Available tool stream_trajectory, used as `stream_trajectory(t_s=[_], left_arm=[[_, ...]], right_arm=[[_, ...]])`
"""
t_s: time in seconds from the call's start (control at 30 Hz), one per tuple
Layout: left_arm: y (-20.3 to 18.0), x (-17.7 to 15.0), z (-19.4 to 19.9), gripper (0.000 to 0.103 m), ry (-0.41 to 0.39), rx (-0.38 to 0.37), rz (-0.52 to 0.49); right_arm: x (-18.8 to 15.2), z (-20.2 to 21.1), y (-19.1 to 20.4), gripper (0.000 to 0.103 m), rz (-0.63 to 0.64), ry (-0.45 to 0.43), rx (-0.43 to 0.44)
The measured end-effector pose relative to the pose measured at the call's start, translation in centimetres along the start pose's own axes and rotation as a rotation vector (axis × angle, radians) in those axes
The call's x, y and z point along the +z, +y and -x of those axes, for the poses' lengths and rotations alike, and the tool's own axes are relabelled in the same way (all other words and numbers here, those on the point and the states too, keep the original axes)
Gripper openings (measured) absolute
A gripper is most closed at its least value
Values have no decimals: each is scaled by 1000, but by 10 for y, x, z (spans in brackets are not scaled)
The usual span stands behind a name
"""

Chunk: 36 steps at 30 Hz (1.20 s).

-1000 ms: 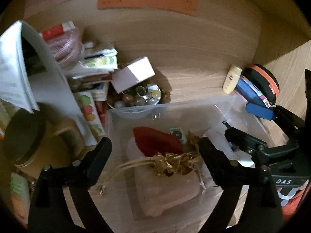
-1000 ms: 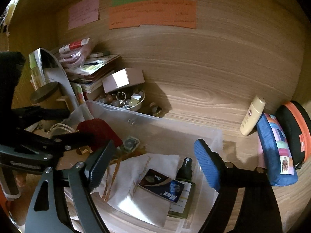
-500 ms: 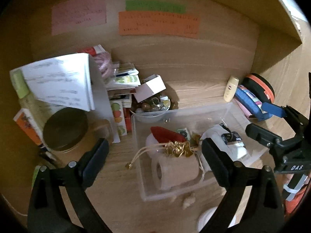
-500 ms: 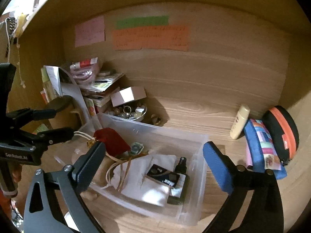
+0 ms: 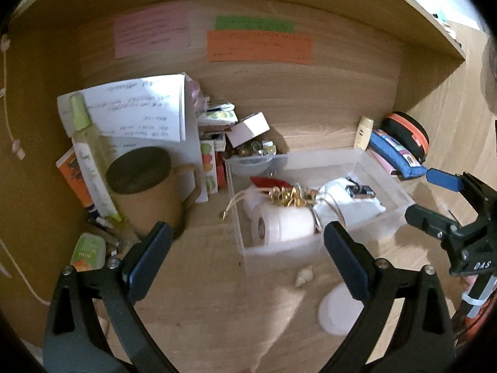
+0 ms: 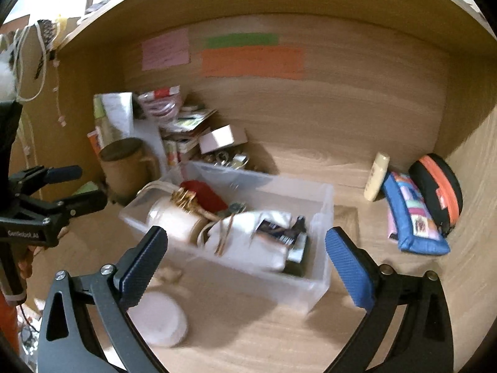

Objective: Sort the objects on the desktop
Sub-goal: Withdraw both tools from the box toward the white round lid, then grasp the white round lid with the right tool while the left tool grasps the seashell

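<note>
A clear plastic bin [image 5: 388, 183] [image 6: 323, 211] sits on the wooden desk, holding a white roll [image 5: 285, 225], a red pouch [image 6: 205, 197], gold ribbon [image 5: 287, 194], a white cloth bag [image 6: 257, 242] and a dark spray bottle [image 6: 298, 247]. My left gripper [image 5: 247, 259] is open and empty, above the desk in front of the bin. My right gripper [image 6: 245, 262] is open and empty, in front of the bin's near wall. Each gripper shows at the edge of the other's view.
A brown lidded mug [image 5: 146, 189], papers [image 5: 136, 112], a green spray bottle [image 5: 90, 161] and stacked books stand at left. A bowl of beads [image 5: 254, 150] sits behind the bin. A cream tube [image 6: 377, 175], blue pouch [image 6: 410, 211] and orange-black case [image 6: 439, 192] lie right. A white disc [image 6: 161, 318] and shell [image 5: 304, 278] lie in front.
Both grippers have pulled back and up from over the bin. The bin and its contents now lie farther ahead and more of the desk shows.
</note>
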<state>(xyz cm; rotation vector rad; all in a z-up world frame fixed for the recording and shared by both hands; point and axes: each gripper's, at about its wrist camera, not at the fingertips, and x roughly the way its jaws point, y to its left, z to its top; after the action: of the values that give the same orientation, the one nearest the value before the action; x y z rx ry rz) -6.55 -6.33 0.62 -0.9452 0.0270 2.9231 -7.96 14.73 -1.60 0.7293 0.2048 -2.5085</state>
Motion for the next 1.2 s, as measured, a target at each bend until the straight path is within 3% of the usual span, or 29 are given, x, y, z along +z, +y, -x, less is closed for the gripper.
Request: stream_trajectory(t_s=[0.4, 0.73, 0.87, 0.93, 1.0, 1.2], left_arm=[[4, -46, -2, 99, 71, 9, 19], [14, -69, -20, 99, 127, 29, 66], [13, -71, -30, 99, 135, 22, 74], [10, -70, -36, 99, 145, 5, 72], [3, -68, -42, 99, 160, -2, 58], [-20, -65, -61, 97, 201, -12, 18]], right_arm=[[-48, -4, 37, 102, 43, 105, 92], [-75, -47, 68, 102, 111, 271, 159], [-77, -55, 73, 92, 135, 302, 168], [-77, -58, 72, 73, 147, 323, 173], [-77, -60, 69, 63, 142, 340, 202], [-80, -53, 48, 63, 104, 327, 200]])
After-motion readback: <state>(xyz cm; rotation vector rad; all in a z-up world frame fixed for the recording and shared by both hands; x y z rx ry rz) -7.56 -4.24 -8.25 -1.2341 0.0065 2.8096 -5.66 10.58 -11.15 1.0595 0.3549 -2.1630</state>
